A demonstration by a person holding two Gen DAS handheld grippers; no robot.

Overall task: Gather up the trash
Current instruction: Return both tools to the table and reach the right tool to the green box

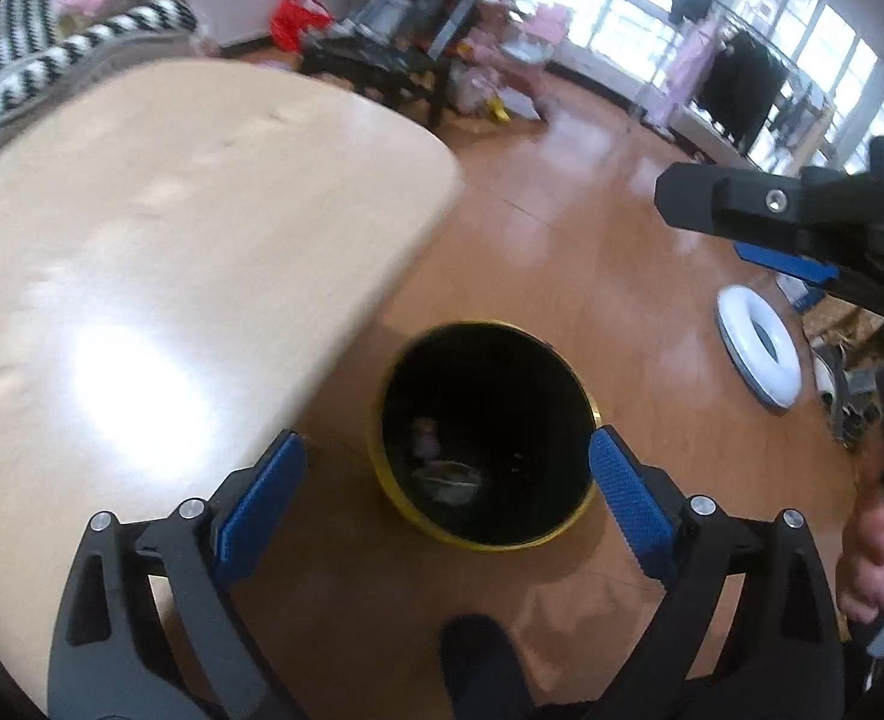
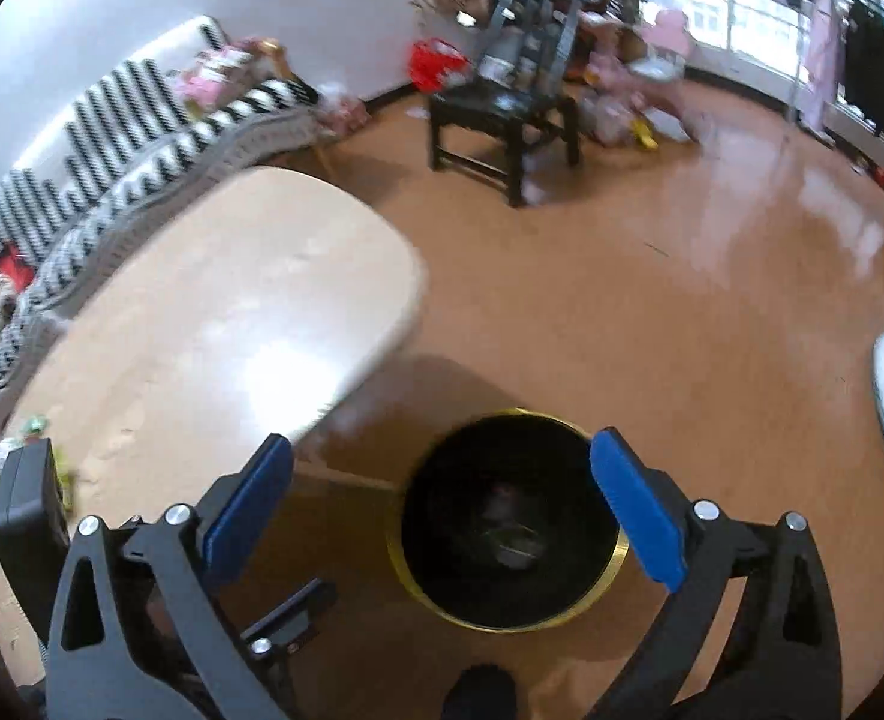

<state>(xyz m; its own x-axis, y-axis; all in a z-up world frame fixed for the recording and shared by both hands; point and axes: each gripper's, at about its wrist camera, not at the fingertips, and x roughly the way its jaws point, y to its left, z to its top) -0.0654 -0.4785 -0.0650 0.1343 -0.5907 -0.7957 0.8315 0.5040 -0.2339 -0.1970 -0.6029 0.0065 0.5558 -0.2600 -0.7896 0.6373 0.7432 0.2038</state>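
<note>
A round trash bin (image 1: 589, 501) with a yellow rim and a black inside stands on the wooden floor beside the table. Some trash (image 1: 436, 462) lies dimly at its bottom. My left gripper (image 1: 447, 455) hangs above the bin, open, with nothing between its blue pads (image 1: 631, 501). In the right wrist view the same bin (image 2: 409, 585) sits below my right gripper (image 2: 441, 463), which is also open and empty. The right gripper's black body shows at the right edge of the left wrist view; the left gripper's body (image 2: 25, 516) shows at the lower left of the right wrist view.
A light wooden table (image 1: 172, 252) with a rounded corner fills the left side. A white ring (image 1: 757, 351) lies on the floor to the right. Further back stand a black-and-white striped sofa (image 2: 142, 138), a black side table (image 2: 502, 120) and a clothes rack (image 1: 736, 90). Small items (image 2: 34, 429) lie at the table's left edge.
</note>
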